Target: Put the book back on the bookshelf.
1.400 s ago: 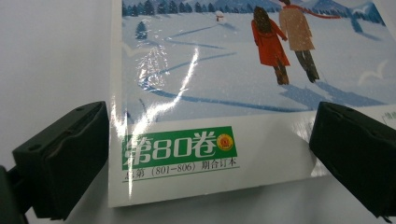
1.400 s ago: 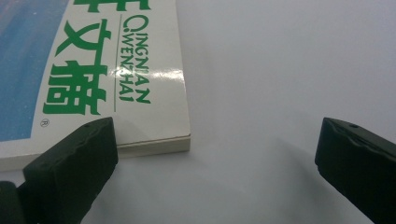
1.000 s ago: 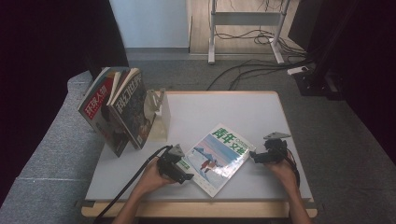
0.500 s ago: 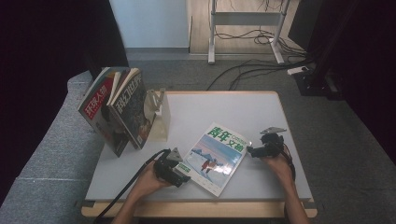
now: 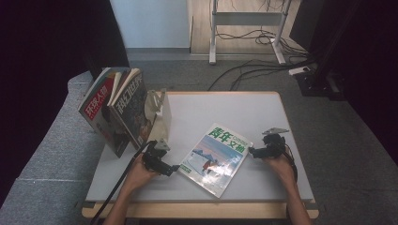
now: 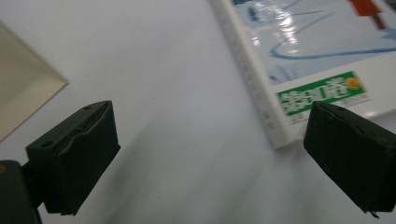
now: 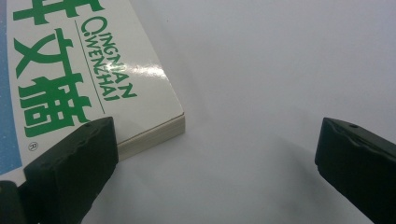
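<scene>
A magazine [image 5: 215, 158] with green title characters and a snowy blue picture lies flat on the white table [image 5: 225, 112], turned at an angle. My left gripper [image 5: 174, 167] is open at the magazine's near left corner [image 6: 299, 116], one jaw over that corner, the other on bare table. My right gripper [image 5: 250, 151] is open at the magazine's far right corner [image 7: 154, 116], its left jaw just over the cover edge. Nothing is held in either gripper.
Two magazines [image 5: 117, 110] stand leaning at the table's left edge against a beige stand [image 5: 158, 110]. Grey carpet surrounds the table, with cables and a desk frame [image 5: 244, 28] beyond its far side.
Both grippers have closed in on the magazine: the left one moved right toward its near corner, the right one moved left toward its far right corner. The magazine has barely shifted.
</scene>
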Tool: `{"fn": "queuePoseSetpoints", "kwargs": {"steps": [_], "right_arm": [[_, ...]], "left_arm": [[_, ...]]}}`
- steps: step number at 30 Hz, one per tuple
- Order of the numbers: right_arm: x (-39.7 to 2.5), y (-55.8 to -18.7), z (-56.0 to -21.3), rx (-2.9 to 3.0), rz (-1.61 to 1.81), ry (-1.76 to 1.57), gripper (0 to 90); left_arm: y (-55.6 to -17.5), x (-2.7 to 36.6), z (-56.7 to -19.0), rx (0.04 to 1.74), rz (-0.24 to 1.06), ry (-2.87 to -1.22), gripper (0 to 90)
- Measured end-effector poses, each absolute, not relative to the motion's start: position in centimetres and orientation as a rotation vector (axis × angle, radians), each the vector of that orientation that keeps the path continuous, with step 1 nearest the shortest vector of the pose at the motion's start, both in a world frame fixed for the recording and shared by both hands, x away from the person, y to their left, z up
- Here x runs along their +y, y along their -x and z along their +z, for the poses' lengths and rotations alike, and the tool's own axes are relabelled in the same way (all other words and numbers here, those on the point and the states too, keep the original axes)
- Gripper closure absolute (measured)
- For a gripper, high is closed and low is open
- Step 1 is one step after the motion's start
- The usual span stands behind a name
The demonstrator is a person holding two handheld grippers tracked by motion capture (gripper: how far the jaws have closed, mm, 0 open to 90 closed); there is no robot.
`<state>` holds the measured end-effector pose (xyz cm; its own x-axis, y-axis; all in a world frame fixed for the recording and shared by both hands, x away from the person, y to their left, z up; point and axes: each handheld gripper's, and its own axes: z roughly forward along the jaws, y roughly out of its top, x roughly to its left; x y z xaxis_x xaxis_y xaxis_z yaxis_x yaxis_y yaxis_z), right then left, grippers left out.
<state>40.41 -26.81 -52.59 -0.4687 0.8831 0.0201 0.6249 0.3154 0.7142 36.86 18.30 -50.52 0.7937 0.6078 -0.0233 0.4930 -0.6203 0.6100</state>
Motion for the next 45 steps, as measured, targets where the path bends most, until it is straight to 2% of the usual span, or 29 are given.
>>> {"fn": "queuePoseSetpoints", "kwargs": {"steps": [10,22,35,45], "right_arm": [[-26.9,-40.5,-52.6,2.217,0.955,-1.348,0.0],[-27.0,-40.6,-52.7,2.216,0.966,-1.353,0.0],[-26.7,-40.1,-52.7,2.223,0.924,-1.35,0.9],[-26.6,-40.6,-52.9,2.199,0.918,-1.371,1.4]], "left_arm": [[-37.8,17.9,-51.6,0.869,0.284,-2.407,0.8],[-37.0,17.9,-52.0,0.869,0.291,-2.352,11.4],[-34.6,16.6,-52.0,0.784,0.264,-2.371,11.0],[-33.4,15.1,-52.3,0.741,0.249,-2.38,4.9]]}}
